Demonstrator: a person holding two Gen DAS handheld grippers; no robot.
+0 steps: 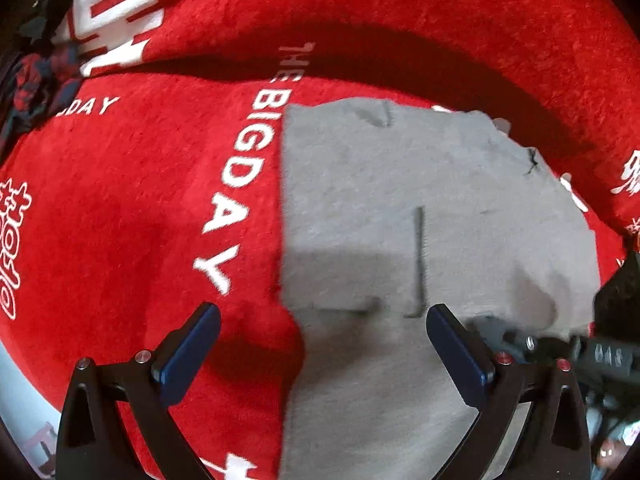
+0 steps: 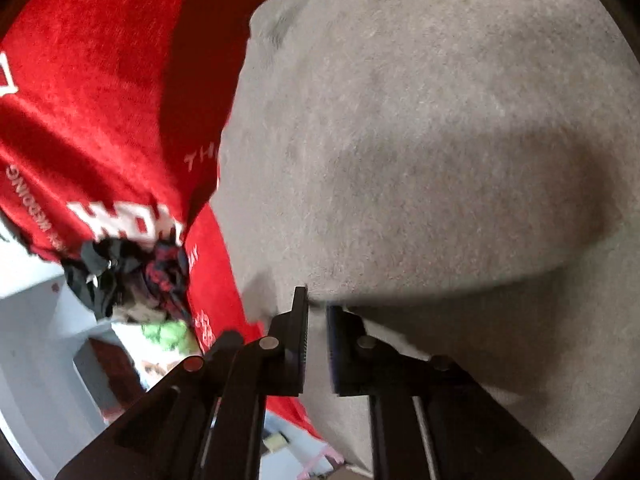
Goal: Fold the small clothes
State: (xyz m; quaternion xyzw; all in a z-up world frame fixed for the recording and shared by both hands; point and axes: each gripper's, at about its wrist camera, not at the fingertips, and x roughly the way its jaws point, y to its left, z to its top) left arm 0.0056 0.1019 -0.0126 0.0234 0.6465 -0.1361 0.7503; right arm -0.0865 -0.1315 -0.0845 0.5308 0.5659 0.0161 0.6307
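A grey garment [image 1: 400, 208] lies spread on a red plush cover [image 1: 140, 220] with white lettering. My left gripper [image 1: 322, 320] is open and empty, hovering over the garment's near left edge. My right gripper [image 2: 318, 308] is shut on an edge of the grey garment [image 2: 420, 140], which fills most of the right wrist view with a fold lifted over the layer below. The right gripper's body [image 1: 600, 344] shows at the right edge of the left wrist view, at the garment's right side.
A pile of dark, red-checked and green clothes [image 2: 136, 280] sits at the edge of the red cover [image 2: 92, 80]; it also shows in the left wrist view [image 1: 36, 80]. A raised red cushion back [image 1: 400, 8] runs behind. White floor [image 2: 36, 340] lies below the edge.
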